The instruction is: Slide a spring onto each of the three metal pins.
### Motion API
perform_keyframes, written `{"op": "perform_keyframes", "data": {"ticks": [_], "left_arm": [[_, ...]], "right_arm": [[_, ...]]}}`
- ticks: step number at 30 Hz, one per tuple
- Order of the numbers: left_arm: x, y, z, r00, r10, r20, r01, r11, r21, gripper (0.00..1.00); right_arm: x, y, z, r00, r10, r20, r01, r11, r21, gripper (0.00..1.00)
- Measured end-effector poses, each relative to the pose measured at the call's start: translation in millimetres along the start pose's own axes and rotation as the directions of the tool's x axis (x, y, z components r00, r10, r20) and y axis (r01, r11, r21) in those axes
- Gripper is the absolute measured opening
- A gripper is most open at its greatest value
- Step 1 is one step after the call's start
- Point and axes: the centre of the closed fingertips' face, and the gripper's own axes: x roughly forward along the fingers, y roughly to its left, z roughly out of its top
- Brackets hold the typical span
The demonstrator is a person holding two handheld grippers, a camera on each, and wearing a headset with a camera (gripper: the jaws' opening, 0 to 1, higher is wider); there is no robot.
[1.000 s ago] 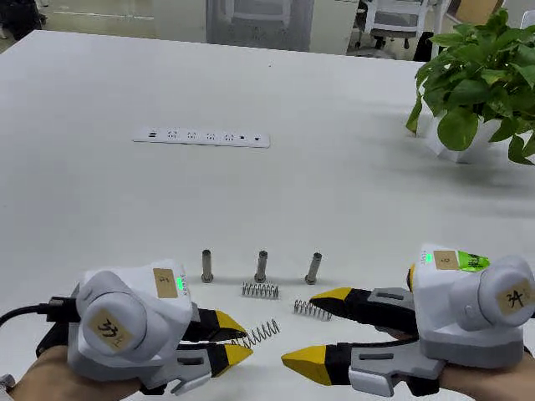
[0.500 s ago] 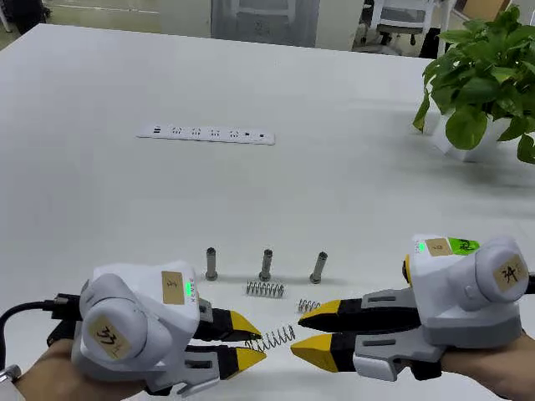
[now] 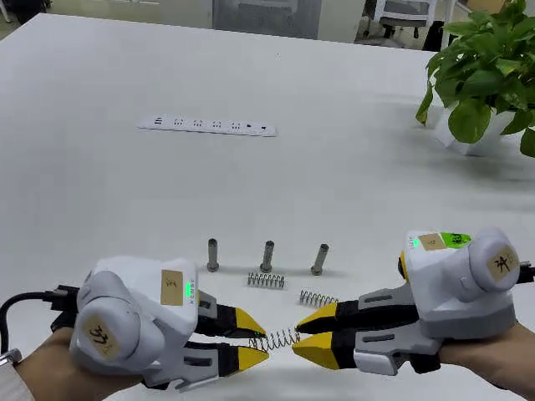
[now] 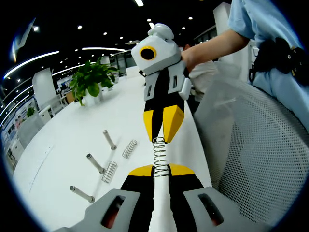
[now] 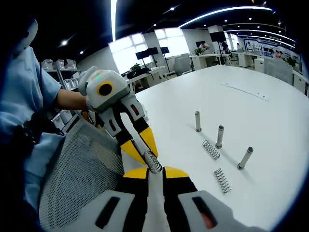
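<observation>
Right now the spring [image 3: 278, 338] hangs off the table [image 3: 100, 192], stretched between the two grippers, whose tips face each other: the left gripper [image 3: 261, 342] is pinched narrow on one end, and the right gripper [image 3: 299, 336] is pinched narrow on the other end, so both have it. That reads as a hand-over or a re-grip ahead of the first threading, since none of the pins [image 3: 267, 256] wears a spring yet. All three pins stand upright in a row on the far side of the grippers' tips, the middle one almost straight beyond the gap between them. For the next move one gripper would have to let go, and the other would need to hold the spring near one end with the coil's bore free, turn it upright, carry it over a pin and lower it on; a grip across the middle would likely squash the coil or block the bore. Two loose springs [image 3: 266, 280] lie flat between the tips and the pins, one just before the middle pin, the other nearer the right gripper, and a low approach could knock them or a pin. Far beyond the pins lies a power strip [image 3: 206, 125], and a plant [image 3: 481, 83] sits well off past the right gripper, neither in the way
</observation>
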Motion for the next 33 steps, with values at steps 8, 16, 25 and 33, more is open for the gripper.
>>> {"op": "perform_keyframes", "data": {"ticks": [8,16,25,33], "left_arm": [[0.5,-1.9,-1.9,1.0000,-0.006,-0.001,0.006,1.000,0.007,0.10],[3.7,-4.1,-2.4,0.9999,-0.010,-0.008,0.010,1.000,-0.019,0.09],[6.5,-4.8,-0.7,0.9997,-0.015,-0.017,0.014,0.999,-0.028,0.09],[7.8,-8.1,0.1,0.9995,-0.022,-0.020,0.021,0.999,-0.041,0.09]], "right_arm": [[-0.5,2.8,-2.6,0.9998,0.015,-0.010,-0.015,1.000,-0.008,0.11],[-2.9,9.5,4.7,0.9998,0.004,-0.019,-0.005,0.998,-0.057,0.11],[-3.0,15.4,10.0,0.9993,-0.006,-0.037,0.002,0.994,-0.111,0.11],[-1.9,19.3,14.7,0.9994,-0.008,-0.034,0.003,0.992,-0.129,0.11]]}}
